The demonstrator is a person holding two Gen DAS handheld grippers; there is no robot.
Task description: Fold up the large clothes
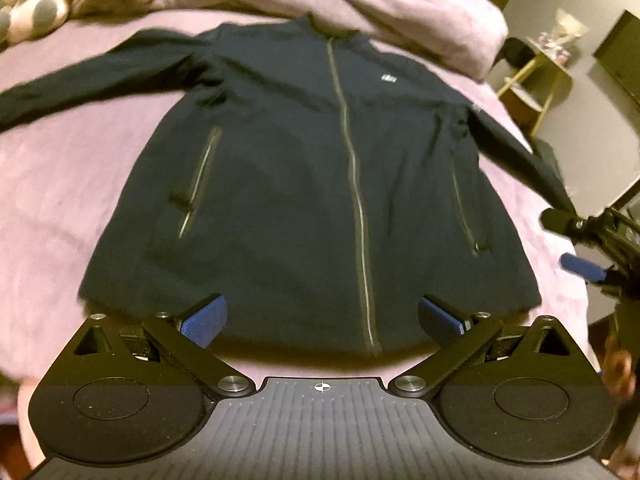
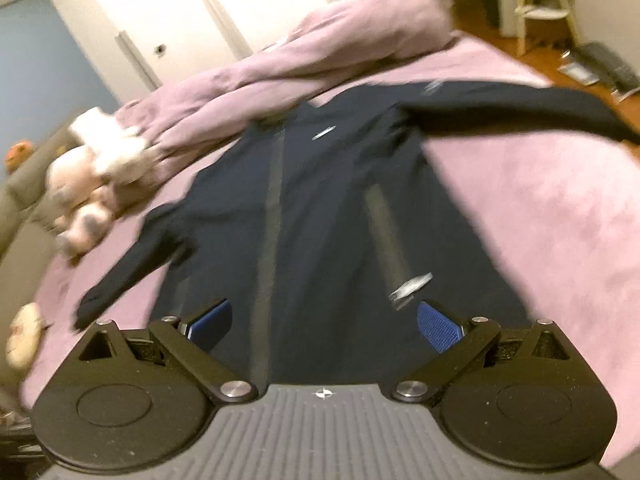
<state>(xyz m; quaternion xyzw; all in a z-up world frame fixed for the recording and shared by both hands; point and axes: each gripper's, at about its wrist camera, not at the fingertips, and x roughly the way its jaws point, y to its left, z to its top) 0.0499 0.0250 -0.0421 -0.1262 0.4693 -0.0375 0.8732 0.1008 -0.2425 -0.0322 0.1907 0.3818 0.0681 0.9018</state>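
Room: bedroom, bed (image 1: 52, 184) under a mauve cover, pale wardrobe doors at the far wall in the right wrist view, wooden floor off to the side.
Left jaws: left gripper (image 1: 322, 318) spread wide, holding nothing, blue pads (image 1: 204, 320) poised over the hem.
Right jaws: right gripper (image 2: 324, 326) likewise spread, empty, above the lower part of the garment; also visible at the right edge of the left wrist view (image 1: 580, 240).
Garment: dark jacket (image 1: 312, 184), front up, zipped, flat on the bed directly ahead of both jaws (image 2: 320, 208).
Long axis: hem nearest the jaws, collar farthest, centre zip running straight away from the left jaws.
Sleeves: left sleeve (image 1: 96, 76) stretched out sideways and away; right sleeve (image 1: 520, 152) angled out toward the bed edge, near the right jaws.
Nearer hand: judged by side, each jaws closest to its own hem corner and sleeve; left jaws roughly centred on the zip, right jaws offset toward the right pocket zip (image 2: 384, 224).
Beyond the collar: bunched duvet (image 1: 360, 4), touching or just overlapping the collar.
Far left: plush toys (image 1: 36, 8), well apart from the jacket body.
Counts: one jacket, two sleeves, two pocket zips, one centre zip, one chest logo; plush toy count unclear from blur.
Progress: judged at the start, no fold made yet.
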